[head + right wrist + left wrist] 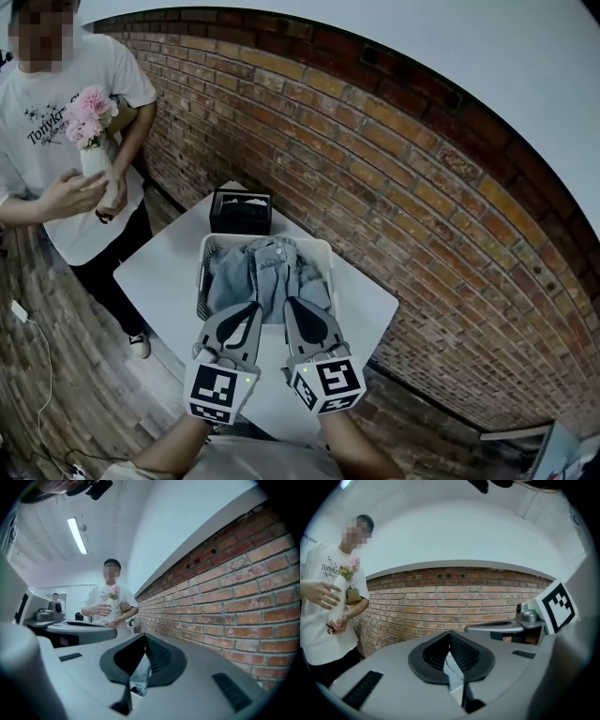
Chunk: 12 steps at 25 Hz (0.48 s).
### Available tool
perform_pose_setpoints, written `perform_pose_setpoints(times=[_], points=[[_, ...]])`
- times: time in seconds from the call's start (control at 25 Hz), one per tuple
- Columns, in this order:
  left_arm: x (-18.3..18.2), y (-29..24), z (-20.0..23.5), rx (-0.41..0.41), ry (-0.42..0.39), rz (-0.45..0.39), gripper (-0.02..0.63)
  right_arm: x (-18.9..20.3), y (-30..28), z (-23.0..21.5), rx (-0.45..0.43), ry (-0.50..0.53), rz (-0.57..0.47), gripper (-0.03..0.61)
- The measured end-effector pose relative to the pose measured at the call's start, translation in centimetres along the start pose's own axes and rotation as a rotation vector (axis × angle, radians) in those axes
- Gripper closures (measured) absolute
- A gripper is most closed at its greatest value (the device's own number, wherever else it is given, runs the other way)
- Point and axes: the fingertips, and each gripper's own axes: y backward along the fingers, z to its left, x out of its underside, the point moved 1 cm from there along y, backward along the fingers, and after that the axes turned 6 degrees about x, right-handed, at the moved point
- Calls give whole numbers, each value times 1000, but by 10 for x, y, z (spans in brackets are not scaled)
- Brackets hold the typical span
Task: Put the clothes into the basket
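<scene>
Head view only: 1 white surface [159, 272] against 1 brick wall [422, 187]. On the surface, 1 basket [201, 281] holds the denim clothes [267, 277], with 1 black box [241, 211] beyond it. Left claw [251, 309] and right claw [294, 306] are pressed together and empty, over the basket's near edge. Right gripper view only: 1 ceiling light [77, 535].

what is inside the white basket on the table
Light blue denim clothes lie bunched in the white basket, filling most of it. Anything under them, and the basket's bottom, is covered.
</scene>
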Motion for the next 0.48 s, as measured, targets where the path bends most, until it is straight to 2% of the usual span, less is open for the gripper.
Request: perform_pose_setpoints(times=[0.48], points=[[-20, 45, -38, 23, -18, -10, 606, -24, 62, 28, 8, 31, -56, 571]])
